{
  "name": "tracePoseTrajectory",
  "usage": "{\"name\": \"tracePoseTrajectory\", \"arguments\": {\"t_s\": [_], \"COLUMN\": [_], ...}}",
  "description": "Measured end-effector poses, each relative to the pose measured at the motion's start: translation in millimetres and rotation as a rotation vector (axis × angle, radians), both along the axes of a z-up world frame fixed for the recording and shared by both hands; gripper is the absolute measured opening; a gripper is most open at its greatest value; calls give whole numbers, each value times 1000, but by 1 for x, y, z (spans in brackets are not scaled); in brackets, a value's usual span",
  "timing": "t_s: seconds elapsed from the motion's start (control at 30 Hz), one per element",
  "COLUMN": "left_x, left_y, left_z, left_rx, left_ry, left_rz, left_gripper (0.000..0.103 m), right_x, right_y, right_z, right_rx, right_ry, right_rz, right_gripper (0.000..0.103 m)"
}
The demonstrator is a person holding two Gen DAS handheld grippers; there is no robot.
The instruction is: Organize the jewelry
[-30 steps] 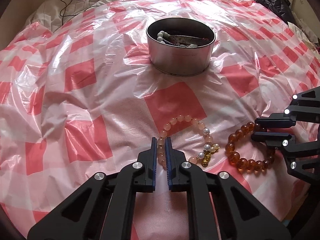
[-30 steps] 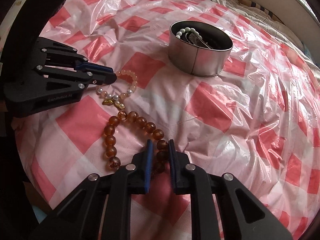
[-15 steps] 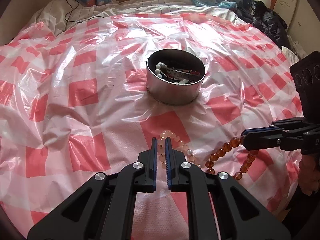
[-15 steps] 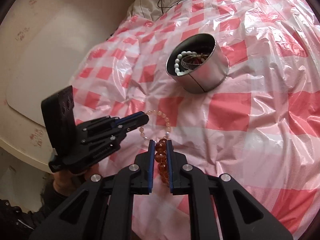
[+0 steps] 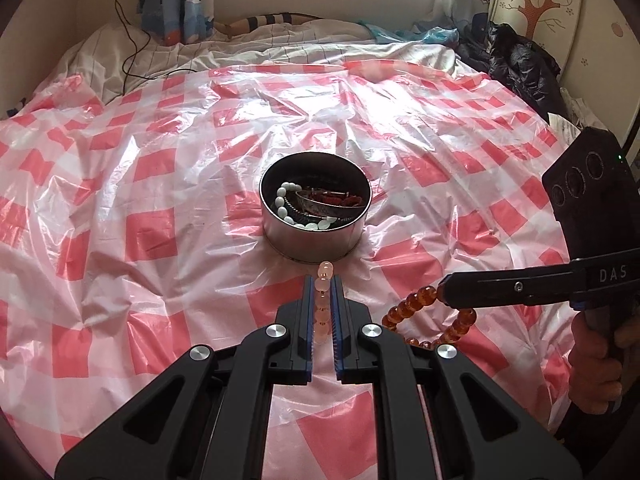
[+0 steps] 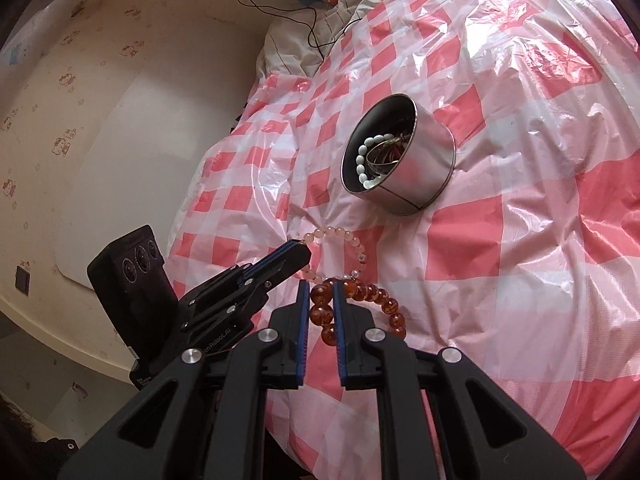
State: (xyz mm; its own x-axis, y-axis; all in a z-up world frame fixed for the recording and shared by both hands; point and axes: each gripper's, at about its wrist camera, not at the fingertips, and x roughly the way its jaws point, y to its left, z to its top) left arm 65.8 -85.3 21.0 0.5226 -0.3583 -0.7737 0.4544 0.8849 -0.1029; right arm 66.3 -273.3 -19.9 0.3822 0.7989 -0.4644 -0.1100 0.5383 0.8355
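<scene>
My left gripper [image 5: 323, 283] is shut on a pale pink bead bracelet [image 5: 322, 300], which is lifted off the sheet and sticks up past the fingertips. My right gripper [image 6: 320, 286] is shut on an amber bead bracelet [image 6: 320, 314] whose loop hangs to the right of the fingers. In the left wrist view the right gripper [image 5: 445, 292] comes in from the right with the amber bracelet [image 5: 404, 306] dangling below it. Beyond both stands a round metal tin [image 5: 316, 242] holding a white bead bracelet [image 5: 282, 205] and a silver bangle. The left gripper [image 6: 301, 250] and pink bracelet [image 6: 340, 234] also show in the right wrist view.
A crinkled pink-and-white checked plastic sheet [image 5: 152, 232] covers the bed. A black cable [image 5: 130, 56] trails at the back left and a dark jacket [image 5: 520, 64] lies at the back right. A hand [image 5: 596, 364] grips the right tool. The bed edge and wall [image 6: 100, 128] are on the left.
Both bracelets have come up off the sheet. The right gripper closed on the amber beads and rolled over. The left gripper rose with the pink bracelet, and the tin now looks farther off.
</scene>
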Motion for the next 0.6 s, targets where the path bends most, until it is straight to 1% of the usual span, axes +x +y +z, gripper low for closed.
{"name": "tracePoseTrajectory", "arguments": {"t_s": [0.27,0.47,0.6], "left_x": [-4,-6,-7], "left_y": [-17,-25,-28], "left_z": [5,8,10], "left_rx": [73,103,105], "left_ry": [-73,-107,-123], "left_rz": [1,-5,-8], "left_gripper": [7,7,7], "right_x": [0,0,2], "right_y": [-3,-8,-9], "right_z": [0,-2,-3], "right_rx": [35,56,69], "right_ry": [-2,2,7], "right_rz": [-4,-8,-12], "right_gripper": [12,12,12]}}
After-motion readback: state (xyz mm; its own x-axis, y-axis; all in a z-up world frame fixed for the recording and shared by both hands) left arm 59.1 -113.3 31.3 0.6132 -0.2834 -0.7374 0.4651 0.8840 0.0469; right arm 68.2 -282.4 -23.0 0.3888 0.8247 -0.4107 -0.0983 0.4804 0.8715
